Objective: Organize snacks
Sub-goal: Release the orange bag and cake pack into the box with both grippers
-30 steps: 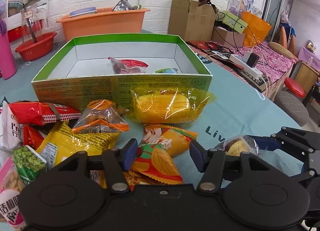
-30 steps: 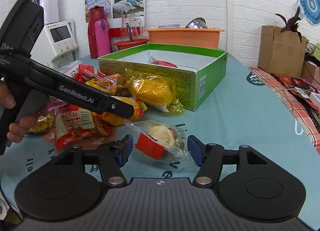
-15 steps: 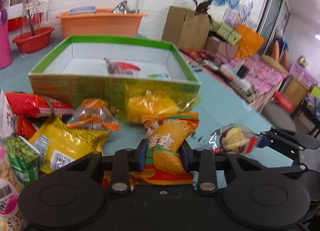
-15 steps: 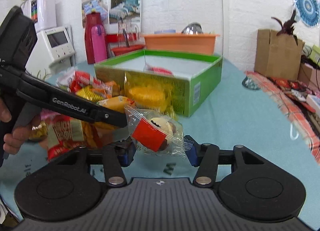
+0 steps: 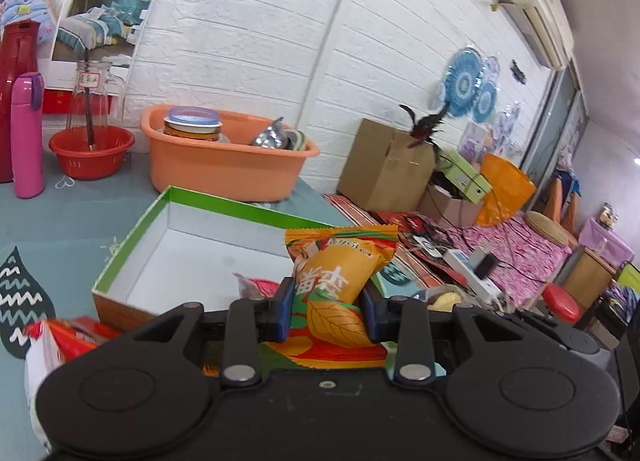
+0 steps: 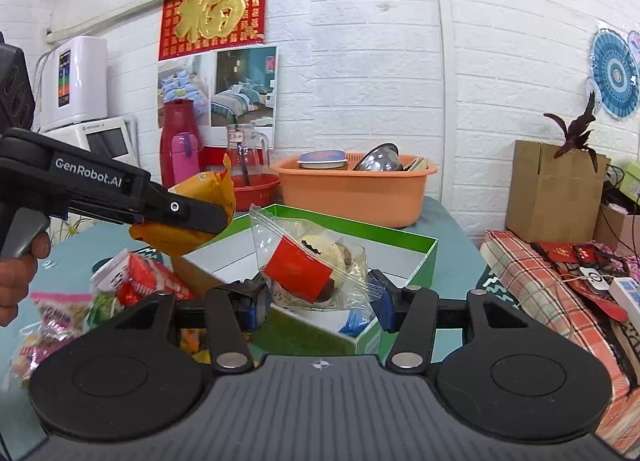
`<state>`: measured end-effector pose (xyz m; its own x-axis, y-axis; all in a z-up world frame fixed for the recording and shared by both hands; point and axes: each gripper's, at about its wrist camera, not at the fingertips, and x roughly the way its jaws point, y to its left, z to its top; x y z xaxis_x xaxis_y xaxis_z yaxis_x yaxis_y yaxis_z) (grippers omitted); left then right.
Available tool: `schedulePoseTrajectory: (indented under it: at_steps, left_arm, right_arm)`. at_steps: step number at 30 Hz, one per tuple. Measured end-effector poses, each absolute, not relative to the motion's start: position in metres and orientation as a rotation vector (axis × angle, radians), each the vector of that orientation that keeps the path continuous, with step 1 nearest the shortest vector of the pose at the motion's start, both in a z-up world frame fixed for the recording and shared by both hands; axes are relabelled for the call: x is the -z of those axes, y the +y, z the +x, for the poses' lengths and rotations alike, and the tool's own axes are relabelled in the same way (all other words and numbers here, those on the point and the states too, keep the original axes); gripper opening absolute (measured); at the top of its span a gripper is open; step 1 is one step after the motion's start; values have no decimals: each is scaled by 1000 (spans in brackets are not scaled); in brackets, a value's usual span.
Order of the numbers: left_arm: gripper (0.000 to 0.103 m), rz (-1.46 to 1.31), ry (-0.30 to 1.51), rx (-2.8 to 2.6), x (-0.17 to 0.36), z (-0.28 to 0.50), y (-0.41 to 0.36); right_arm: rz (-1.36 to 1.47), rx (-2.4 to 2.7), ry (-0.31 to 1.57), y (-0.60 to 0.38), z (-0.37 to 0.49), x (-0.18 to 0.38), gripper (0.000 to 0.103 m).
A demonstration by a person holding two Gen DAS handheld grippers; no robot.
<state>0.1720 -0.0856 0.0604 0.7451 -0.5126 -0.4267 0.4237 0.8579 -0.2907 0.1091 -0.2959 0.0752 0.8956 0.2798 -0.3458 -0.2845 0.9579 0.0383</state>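
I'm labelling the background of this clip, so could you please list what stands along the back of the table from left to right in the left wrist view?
Red thermos → pink bottle → red basin holding a glass pitcher → orange tub → cardboard box, standing beyond the table's edge.

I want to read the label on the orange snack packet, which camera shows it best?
The left wrist view: the orange snack packet faces the camera, printed front visible, clamped in the left claw. The right wrist view shows it only side-on, crumpled and partly hidden behind that claw's finger.
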Motion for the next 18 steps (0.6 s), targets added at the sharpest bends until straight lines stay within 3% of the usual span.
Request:
schedulePoseTrajectory:
  at_steps: [13, 14, 16, 18]
  left_arm:
    - [66, -198, 631, 422, -21, 246, -72]
    - [76, -193, 636, 427, -18, 248, -72]
    - [103, -195, 644, 431, -14, 249, -71]
    - [103, -209, 632, 416, -13, 244, -69]
  right_arm:
    - [14, -294, 467, -282, 185, -38, 89]
    - [8, -302, 467, -280, 187, -35, 90]
    - [-10, -312, 460, -276, 190, -31, 103]
    - [-30, -296, 451, -274, 187, -28, 103]
